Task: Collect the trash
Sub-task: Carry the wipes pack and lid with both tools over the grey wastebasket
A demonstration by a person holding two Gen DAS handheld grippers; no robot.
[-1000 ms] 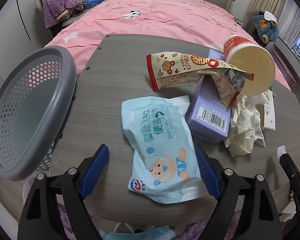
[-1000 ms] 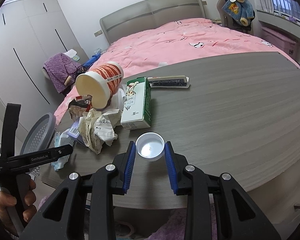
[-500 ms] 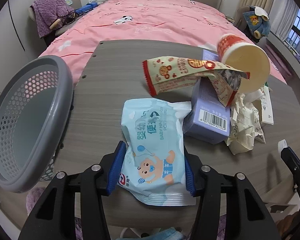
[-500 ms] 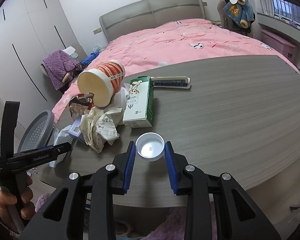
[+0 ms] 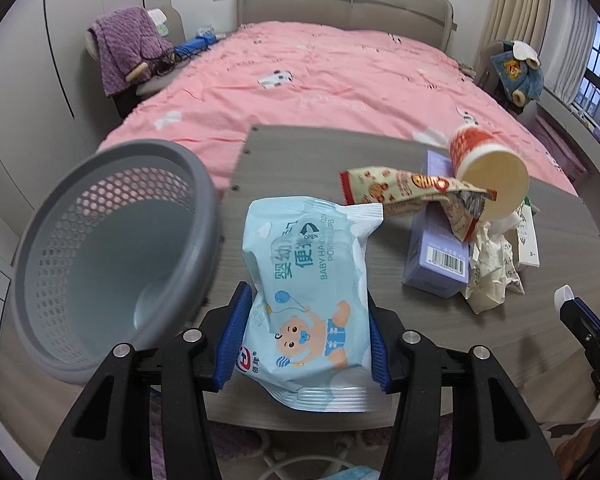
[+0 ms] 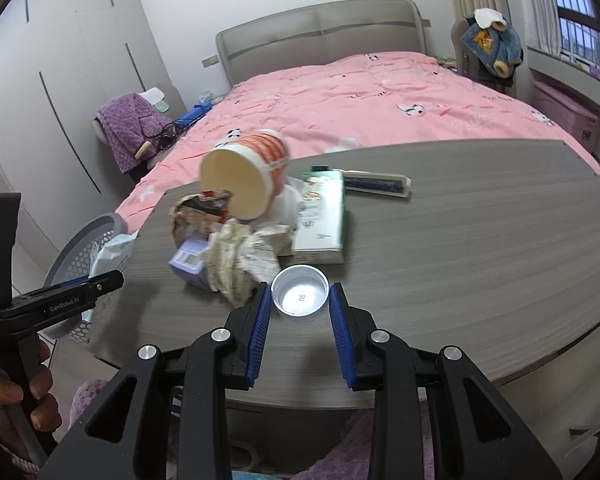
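The wipes pack (image 5: 308, 300), lying flat on the table (image 5: 300, 160) a second ago between wide-open jaws, is now being pinched by the left gripper (image 5: 305, 334) — the jaws have just been closing on it — and is being raised off the wood, its top end lifted toward the basket (image 5: 112, 248). The cap (image 6: 300, 294) is being carried upward too by the right gripper (image 6: 300, 322) — the trash pile behind it is being seen from higher.

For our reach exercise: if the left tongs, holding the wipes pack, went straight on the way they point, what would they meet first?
Probably the grey tabletop ahead of the wipes pack; the left tongs point past the basket, though depth is unclear.
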